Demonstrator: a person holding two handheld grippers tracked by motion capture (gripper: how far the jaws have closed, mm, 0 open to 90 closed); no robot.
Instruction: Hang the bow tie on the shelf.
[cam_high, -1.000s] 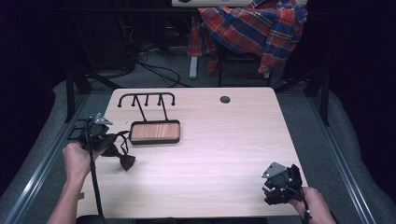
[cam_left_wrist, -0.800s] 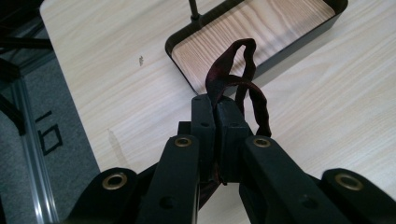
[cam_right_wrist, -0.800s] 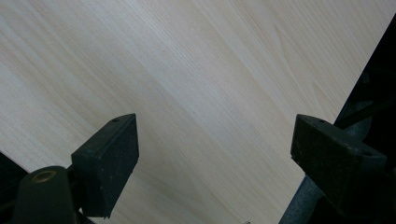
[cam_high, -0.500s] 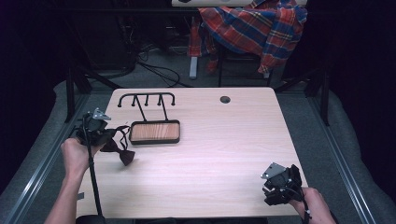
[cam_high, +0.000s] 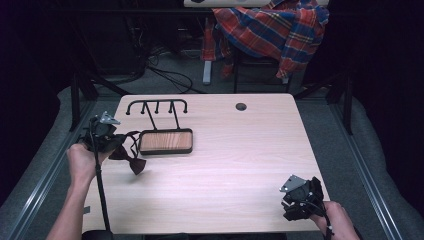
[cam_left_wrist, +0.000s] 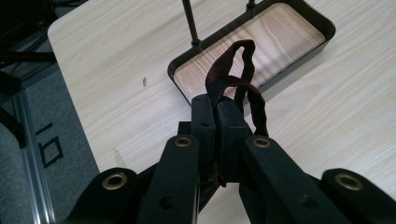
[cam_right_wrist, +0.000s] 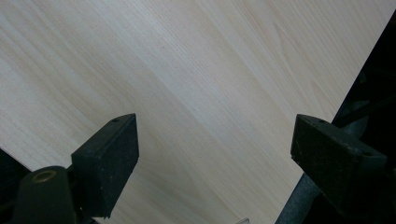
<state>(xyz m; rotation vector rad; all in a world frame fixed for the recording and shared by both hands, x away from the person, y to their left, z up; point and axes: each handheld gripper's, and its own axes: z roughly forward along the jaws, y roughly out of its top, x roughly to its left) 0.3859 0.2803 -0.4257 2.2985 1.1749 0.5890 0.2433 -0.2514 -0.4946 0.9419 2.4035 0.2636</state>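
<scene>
Bow tie (cam_high: 131, 159) hanging from left claw (cam_left_wrist: 215, 109), strap up, near tray (cam_high: 166, 141)

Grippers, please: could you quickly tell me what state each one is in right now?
Left gripper: closed on the dark red bow tie strap.
Right gripper: open, holding nothing.

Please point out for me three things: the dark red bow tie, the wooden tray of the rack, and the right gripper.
bow tie (cam_high: 131, 161): high view, on the bow.
wooden tray (cam_high: 166, 141): high view, middle of the wood base.
right gripper (cam_right_wrist: 215, 149): right gripper view, midway between its open jaws.
</scene>
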